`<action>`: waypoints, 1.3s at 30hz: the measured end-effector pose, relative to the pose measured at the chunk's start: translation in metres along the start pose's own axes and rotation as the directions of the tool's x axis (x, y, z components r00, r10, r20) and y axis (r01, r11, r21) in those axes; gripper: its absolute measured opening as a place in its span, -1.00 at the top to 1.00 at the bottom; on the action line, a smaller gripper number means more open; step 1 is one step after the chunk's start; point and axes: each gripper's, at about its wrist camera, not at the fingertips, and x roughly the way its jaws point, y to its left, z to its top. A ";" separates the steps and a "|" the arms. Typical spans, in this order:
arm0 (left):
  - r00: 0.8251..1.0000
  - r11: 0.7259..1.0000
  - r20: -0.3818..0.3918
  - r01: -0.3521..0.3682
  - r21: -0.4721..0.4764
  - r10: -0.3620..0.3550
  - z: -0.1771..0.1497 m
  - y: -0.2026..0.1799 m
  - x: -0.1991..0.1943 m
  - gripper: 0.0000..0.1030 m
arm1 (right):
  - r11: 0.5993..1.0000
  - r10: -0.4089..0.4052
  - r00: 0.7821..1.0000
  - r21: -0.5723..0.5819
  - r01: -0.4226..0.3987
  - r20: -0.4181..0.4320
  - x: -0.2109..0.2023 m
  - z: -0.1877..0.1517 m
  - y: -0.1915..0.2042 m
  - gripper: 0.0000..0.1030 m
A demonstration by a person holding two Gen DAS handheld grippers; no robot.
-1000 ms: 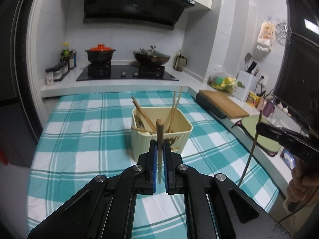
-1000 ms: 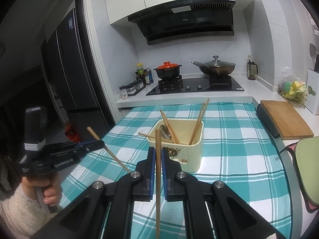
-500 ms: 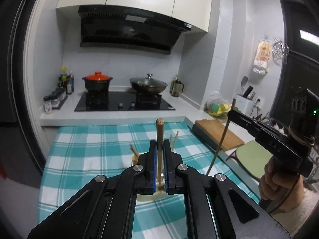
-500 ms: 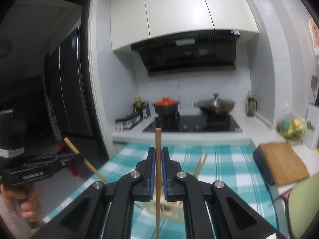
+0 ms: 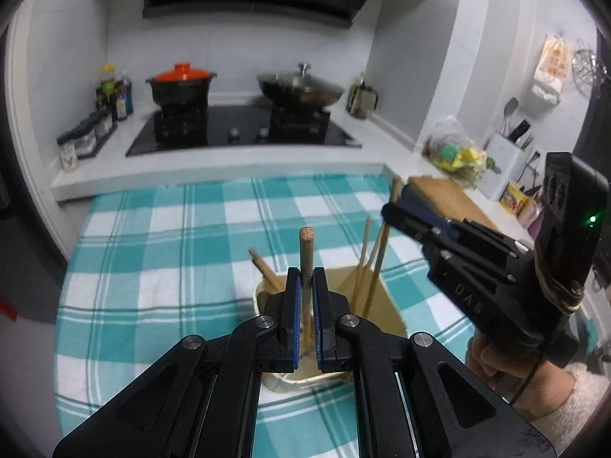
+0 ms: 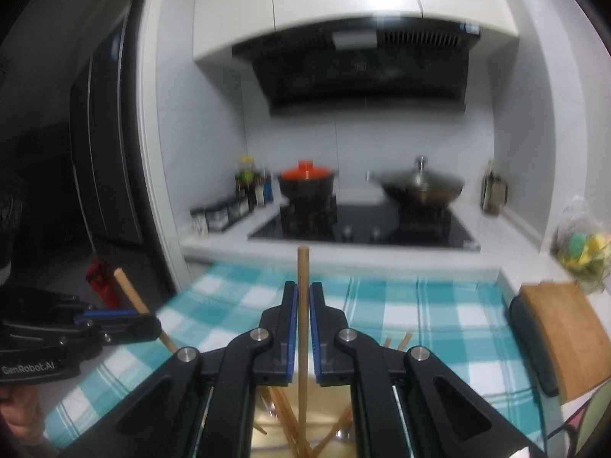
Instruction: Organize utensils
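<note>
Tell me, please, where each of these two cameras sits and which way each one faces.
Left wrist: on the left gripper, looking down its fingers at the beige holder; the right gripper and hand show.
Right wrist: on the right gripper, facing the stove; the left gripper shows.
Shared: each grips a chopstick; holder, checked cloth, stove.

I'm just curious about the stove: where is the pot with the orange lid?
In the left wrist view, the pot with the orange lid sits on the left burner of the black stove, between the sauce bottles and the lidded wok.
</note>
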 end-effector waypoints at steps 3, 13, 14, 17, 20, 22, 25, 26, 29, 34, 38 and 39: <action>0.998 0.999 -0.045 -0.051 0.004 0.052 -0.009 0.003 0.026 0.50 | 0.999 0.035 0.987 0.037 -0.030 -0.155 0.037 -0.023 -0.010 0.86; 0.969 0.974 0.132 -0.219 0.052 0.210 -0.046 -0.008 -0.021 -0.93 | 0.993 0.019 0.975 0.117 0.008 -0.220 0.016 -0.064 -0.035 -0.20; 0.957 0.966 0.166 -0.251 0.058 0.238 -0.051 -0.011 -0.029 -0.97 | 0.993 0.005 0.978 0.114 0.019 -0.210 0.005 -0.066 -0.035 -0.24; 0.917 0.940 0.244 -0.337 0.057 0.314 -0.064 -0.025 -0.054 -0.99 | 0.993 -0.033 0.981 0.102 0.053 -0.192 -0.024 -0.072 -0.032 -0.45; 0.891 0.916 0.253 -0.400 0.043 0.377 -0.077 -0.038 -0.074 -0.99 | 0.993 -0.076 0.986 0.083 0.089 -0.150 -0.062 -0.073 -0.024 -0.71; 0.886 0.912 0.259 -0.408 0.039 0.385 -0.089 -0.046 -0.089 -0.99 | 0.992 -0.101 0.990 0.071 0.109 -0.103 -0.090 -0.077 -0.016 -0.72; 0.894 0.920 0.255 -0.389 0.037 0.368 -0.107 -0.056 -0.106 -0.99 | 0.990 -0.115 0.991 0.077 0.121 -0.070 -0.122 -0.082 -0.005 -0.84; 0.896 0.920 0.245 -0.391 0.035 0.371 -0.112 -0.059 -0.110 -0.99 | 0.989 -0.123 0.990 0.079 0.128 -0.075 -0.129 -0.082 -0.002 -0.88; 0.898 0.919 0.226 -0.393 0.027 0.378 -0.126 -0.069 -0.122 -0.99 | 0.990 -0.115 0.988 0.065 0.122 -0.104 -0.147 -0.087 0.012 -0.88; 0.909 0.924 0.194 -0.382 0.037 0.368 -0.145 -0.079 -0.139 -0.99 | 0.990 -0.132 0.982 0.035 0.138 -0.134 -0.173 -0.094 0.039 -0.88; 0.915 0.929 0.177 -0.371 0.015 0.362 -0.150 -0.078 -0.149 -0.99 | 0.983 -0.179 0.975 0.012 0.182 -0.128 -0.193 -0.096 0.053 -0.88; 0.915 0.929 0.174 -0.371 0.010 0.363 -0.151 -0.077 -0.151 -0.99 | 0.982 -0.184 0.975 0.013 0.187 -0.127 -0.197 -0.097 0.054 -0.88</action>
